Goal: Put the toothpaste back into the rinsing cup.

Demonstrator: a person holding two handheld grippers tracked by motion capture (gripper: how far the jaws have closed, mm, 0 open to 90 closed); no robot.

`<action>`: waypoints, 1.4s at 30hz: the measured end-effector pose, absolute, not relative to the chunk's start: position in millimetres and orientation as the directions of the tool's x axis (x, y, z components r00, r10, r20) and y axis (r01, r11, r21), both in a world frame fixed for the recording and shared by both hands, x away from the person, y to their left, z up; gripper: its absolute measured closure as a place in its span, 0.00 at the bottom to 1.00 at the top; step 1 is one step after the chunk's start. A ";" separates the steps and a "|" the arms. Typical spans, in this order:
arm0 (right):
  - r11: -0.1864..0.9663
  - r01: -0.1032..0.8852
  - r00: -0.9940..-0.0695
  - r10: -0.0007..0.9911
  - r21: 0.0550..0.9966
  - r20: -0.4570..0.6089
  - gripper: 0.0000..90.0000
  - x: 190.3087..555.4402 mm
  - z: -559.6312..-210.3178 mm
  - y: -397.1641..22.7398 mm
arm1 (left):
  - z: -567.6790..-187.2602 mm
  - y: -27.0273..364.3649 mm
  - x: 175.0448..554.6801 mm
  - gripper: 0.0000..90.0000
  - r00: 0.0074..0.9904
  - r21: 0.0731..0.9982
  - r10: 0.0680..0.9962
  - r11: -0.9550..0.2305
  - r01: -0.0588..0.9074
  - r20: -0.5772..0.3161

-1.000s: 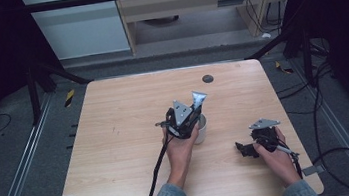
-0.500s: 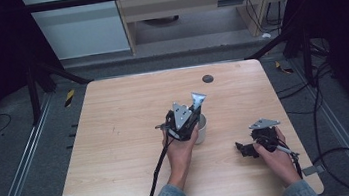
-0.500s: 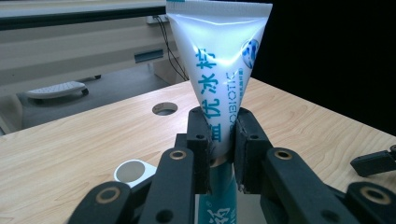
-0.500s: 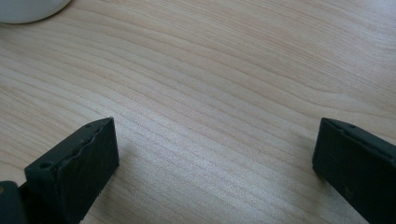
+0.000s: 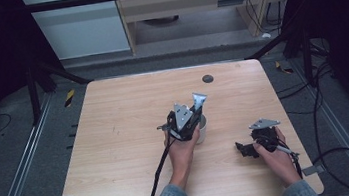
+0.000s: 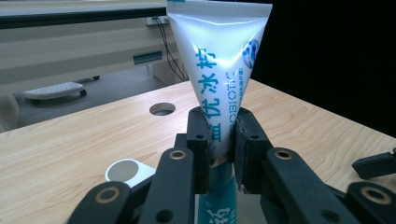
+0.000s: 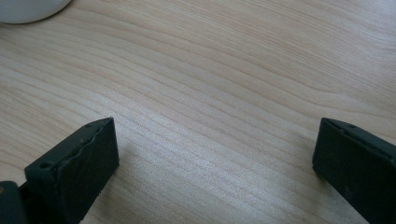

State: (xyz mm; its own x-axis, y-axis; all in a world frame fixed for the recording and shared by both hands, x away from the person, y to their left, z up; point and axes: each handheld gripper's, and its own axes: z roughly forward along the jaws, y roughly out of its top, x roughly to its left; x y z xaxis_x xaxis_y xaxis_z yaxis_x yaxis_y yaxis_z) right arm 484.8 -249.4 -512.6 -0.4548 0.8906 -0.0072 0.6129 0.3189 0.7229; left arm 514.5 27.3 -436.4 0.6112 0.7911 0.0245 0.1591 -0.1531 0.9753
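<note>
The left gripper (image 6: 219,149) is clamped on a tube (image 6: 219,60) held upright above the white cup (image 5: 200,127) at mid-table; the right gripper (image 7: 215,158) is spread wide over bare table (image 7: 224,74). Judged step: tube being stood in cup; next, lowering and release are called for. "PROBIOTIC" and blue Chinese characters are read on the tube.

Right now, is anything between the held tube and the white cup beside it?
Nothing visible. The left gripper clamps the tube upright, its lower end by the white cup; bare table lies around them.
</note>
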 end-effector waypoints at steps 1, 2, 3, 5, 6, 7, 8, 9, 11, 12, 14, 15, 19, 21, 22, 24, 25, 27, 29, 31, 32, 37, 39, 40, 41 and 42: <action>0.319 0.613 -0.455 0.891 0.723 -0.007 0.01 484.8 -512.6 -249.4 | -436.4 27.1 514.7 0.87 0.612 0.975 0.791 -0.152 0.161 0.023; 0.318 0.612 -0.455 0.890 0.724 -0.006 0.01 484.9 -512.8 -249.4 | -436.2 26.8 514.9 0.87 0.612 0.975 0.791 -0.153 0.162 0.022; 0.318 0.612 -0.455 0.890 0.724 -0.006 0.01 484.9 -512.8 -249.4 | -436.2 26.8 514.9 0.87 0.612 0.975 0.791 -0.153 0.162 0.022; 0.318 0.613 -0.454 0.891 0.723 -0.007 0.01 484.8 -512.6 -249.4 | -436.1 26.3 515.2 0.86 0.614 0.974 0.789 -0.156 0.161 0.025; 0.318 0.613 -0.454 0.891 0.723 -0.007 0.01 484.8 -512.6 -249.4 | -435.9 25.9 515.3 0.86 0.616 0.974 0.788 -0.159 0.161 0.027; 0.318 0.614 -0.454 0.891 0.723 -0.007 0.01 484.8 -512.6 -249.4 | -435.6 25.6 515.6 0.86 0.616 0.973 0.787 -0.162 0.162 0.028; 0.319 0.613 -0.454 0.891 0.723 -0.007 0.01 484.8 -512.6 -249.4 | -434.1 25.1 517.1 0.86 0.616 0.970 0.787 -0.169 0.174 0.027; 0.318 0.612 -0.455 0.891 0.724 -0.006 0.01 484.9 -512.8 -249.4 | -433.0 24.6 518.1 0.86 0.619 0.968 0.785 -0.174 0.181 0.025; 0.318 0.613 -0.455 0.891 0.724 -0.006 0.01 484.9 -512.7 -249.4 | -430.4 23.2 519.2 0.86 0.620 0.963 0.783 -0.193 0.190 0.035; 0.318 0.613 -0.455 0.891 0.724 -0.006 0.01 484.9 -512.7 -249.3 | -429.4 22.8 519.5 0.86 0.621 0.961 0.783 -0.201 0.192 0.040; 0.318 0.613 -0.455 0.891 0.724 -0.006 0.01 484.9 -512.7 -249.4 | -428.6 22.6 520.1 0.86 0.621 0.959 0.783 -0.206 0.197 0.041; 0.318 0.613 -0.455 0.891 0.724 -0.006 0.01 484.9 -512.7 -249.4 | -428.6 22.6 520.1 0.85 0.621 0.959 0.783 -0.206 0.197 0.041; 0.318 0.613 -0.454 0.891 0.723 -0.007 0.01 484.8 -512.6 -249.4 | -426.9 23.1 521.2 0.85 0.623 0.955 0.781 -0.210 0.209 0.035; 0.318 0.613 -0.454 0.891 0.723 -0.007 0.01 484.8 -512.6 -249.4 | -426.9 23.3 521.4 0.84 0.623 0.955 0.782 -0.210 0.209 0.035; 0.318 0.613 -0.454 0.891 0.723 -0.007 0.01 484.8 -512.6 -249.4 | -426.7 23.7 521.5 0.83 0.621 0.955 0.783 -0.210 0.209 0.036; 0.318 0.614 -0.454 0.891 0.723 -0.007 0.01 484.8 -512.6 -249.4 | -426.8 23.9 521.8 0.82 0.621 0.954 0.783 -0.210 0.212 0.034; 0.318 0.614 -0.454 0.891 0.723 -0.007 0.01 484.8 -512.6 -249.4 | -426.8 23.9 521.8 0.82 0.621 0.954 0.783 -0.210 0.212 0.034; 0.318 0.613 -0.455 0.891 0.723 -0.006 0.01 484.9 -512.7 -249.3 | -427.0 24.2 522.3 0.81 0.623 0.953 0.782 -0.213 0.214 0.035; 0.318 0.613 -0.455 0.891 0.724 -0.006 0.01 484.9 -512.8 -249.3 | -427.2 24.3 522.4 0.79 0.622 0.953 0.782 -0.215 0.214 0.036; 0.318 0.613 -0.455 0.891 0.723 -0.006 0.01 484.9 -512.7 -249.3 | -427.2 24.4 522.5 0.78 0.621 0.953 0.783 -0.214 0.215 0.036; 0.318 0.613 -0.455 0.891 0.724 -0.006 0.01 484.9 -512.7 -249.3 | -427.4 24.3 522.5 0.77 0.621 0.953 0.783 -0.215 0.214 0.037; 0.318 0.613 -0.455 0.891 0.724 -0.006 0.01 484.9 -512.7 -249.3 | -427.5 23.8 521.0 0.72 0.621 0.954 0.783 -0.214 0.211 0.039; 0.318 0.613 -0.455 0.891 0.723 -0.006 0.01 484.9 -512.7 -249.3 | -427.2 23.6 520.1 0.72 0.622 0.953 0.782 -0.219 0.208 0.044; 0.318 0.614 -0.454 0.891 0.723 -0.007 0.01 484.8 -512.6 -249.4 | -427.2 23.7 520.0 0.72 0.622 0.954 0.782 -0.218 0.208 0.043; 0.318 0.614 -0.454 0.891 0.723 -0.007 0.01 484.8 -512.6 -249.4 | -427.2 23.7 520.0 0.71 0.622 0.954 0.782 -0.218 0.208 0.043; 0.318 0.613 -0.454 0.891 0.723 -0.007 0.01 484.8 -512.6 -249.4 | -427.4 23.7 520.2 0.70 0.621 0.953 0.782 -0.220 0.208 0.045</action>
State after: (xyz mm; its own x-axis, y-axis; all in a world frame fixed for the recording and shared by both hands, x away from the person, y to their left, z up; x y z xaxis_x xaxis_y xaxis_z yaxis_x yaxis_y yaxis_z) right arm 484.8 -249.4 -512.6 -0.4543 0.8908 -0.0067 0.6133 0.3183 0.7228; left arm 520.2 23.7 -427.4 0.6212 0.7823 0.0449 0.2083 -0.2201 0.9530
